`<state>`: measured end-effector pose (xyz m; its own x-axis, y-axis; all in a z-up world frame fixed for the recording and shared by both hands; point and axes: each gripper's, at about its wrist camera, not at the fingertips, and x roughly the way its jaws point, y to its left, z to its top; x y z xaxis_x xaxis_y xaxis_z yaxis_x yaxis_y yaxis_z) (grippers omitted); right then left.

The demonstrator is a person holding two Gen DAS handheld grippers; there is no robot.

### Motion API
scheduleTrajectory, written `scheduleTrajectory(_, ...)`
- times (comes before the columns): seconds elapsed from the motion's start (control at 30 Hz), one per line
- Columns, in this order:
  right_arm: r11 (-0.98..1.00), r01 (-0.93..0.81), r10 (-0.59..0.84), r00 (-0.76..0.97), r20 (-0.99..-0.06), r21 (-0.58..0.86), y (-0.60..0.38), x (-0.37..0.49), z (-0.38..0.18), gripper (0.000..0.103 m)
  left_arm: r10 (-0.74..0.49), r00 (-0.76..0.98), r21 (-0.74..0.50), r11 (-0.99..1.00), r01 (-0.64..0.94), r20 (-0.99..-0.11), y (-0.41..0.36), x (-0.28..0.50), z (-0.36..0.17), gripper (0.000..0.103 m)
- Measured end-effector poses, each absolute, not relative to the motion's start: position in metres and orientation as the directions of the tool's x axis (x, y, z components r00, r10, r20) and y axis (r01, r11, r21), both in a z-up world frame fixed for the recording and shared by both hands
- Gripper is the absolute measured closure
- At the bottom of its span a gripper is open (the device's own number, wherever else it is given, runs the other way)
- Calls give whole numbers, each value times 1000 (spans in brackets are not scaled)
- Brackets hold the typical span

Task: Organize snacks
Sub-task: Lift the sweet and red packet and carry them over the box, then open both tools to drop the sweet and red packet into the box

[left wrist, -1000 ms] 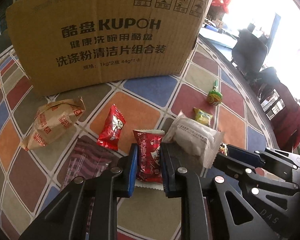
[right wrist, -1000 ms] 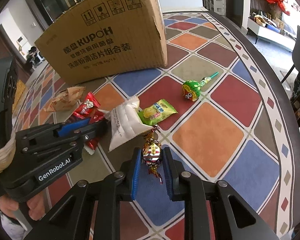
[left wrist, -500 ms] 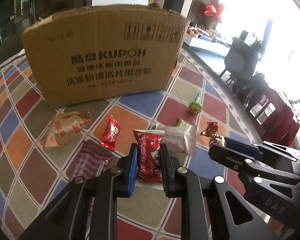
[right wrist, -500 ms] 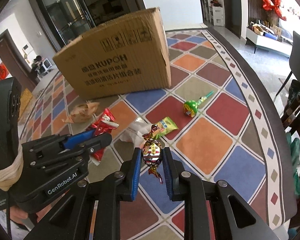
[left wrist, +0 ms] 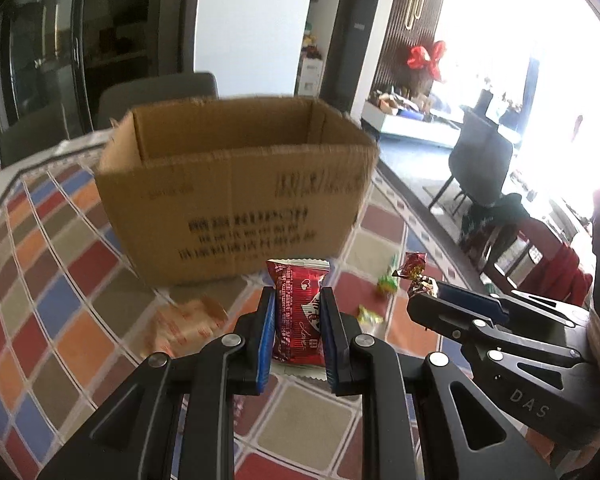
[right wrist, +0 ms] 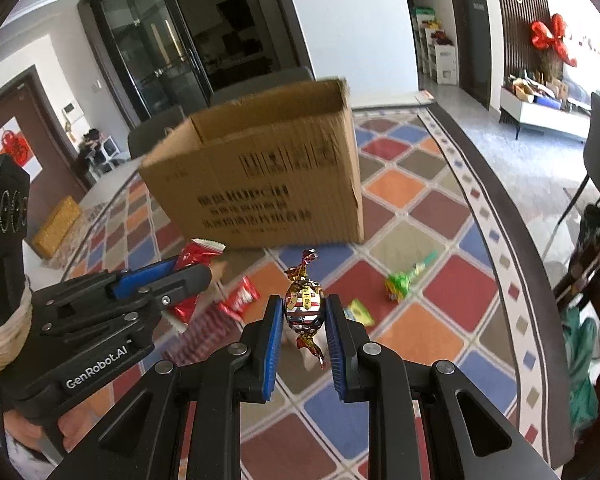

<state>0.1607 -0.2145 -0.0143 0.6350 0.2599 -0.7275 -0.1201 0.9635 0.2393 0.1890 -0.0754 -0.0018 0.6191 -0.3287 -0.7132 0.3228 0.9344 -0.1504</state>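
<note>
My right gripper [right wrist: 303, 316] pinches a foil-wrapped candy [right wrist: 305, 307] between its blue fingers [right wrist: 272, 340], lifted above the checkered tabletop [right wrist: 440, 304]. To the left, my left gripper [right wrist: 168, 276] grips a red snack packet [right wrist: 196, 254]. Beyond both stands the open cardboard box [right wrist: 268, 176], toward the tabletop's far edge. Below lie a green lollipop [right wrist: 398, 286], a small yellow-green packet [right wrist: 358, 312] and a small red packet [right wrist: 242, 298].

The left hand-held gripper [left wrist: 298, 322] is raised, its blue pads clamped on a red packet [left wrist: 299, 312]. Just to its right, the right hand-held gripper [right wrist: 301, 320] pinches a foil candy [right wrist: 305, 306], level with it.
</note>
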Motion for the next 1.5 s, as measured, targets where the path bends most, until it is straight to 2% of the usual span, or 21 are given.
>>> scheduleTrajectory(0.5, 956, -181, 291, 706, -646, 233, -201, 197, 37, 80, -308, 709, -132, 947, 294, -635, -55, 213, 48, 81)
scheduleTrajectory(0.93, 960, -201, 280, 730, -623, 196, -190, 241, 72, 80, -267, 739, -90, 958, 271, -618, -45, 252, 76, 81)
scheduleTrajectory(1.5, 965, -206, 259, 675, -691, 160, -179, 304, 73, 80, -211, 706, -43, 968, 248, -676, -48, 312, 78, 80)
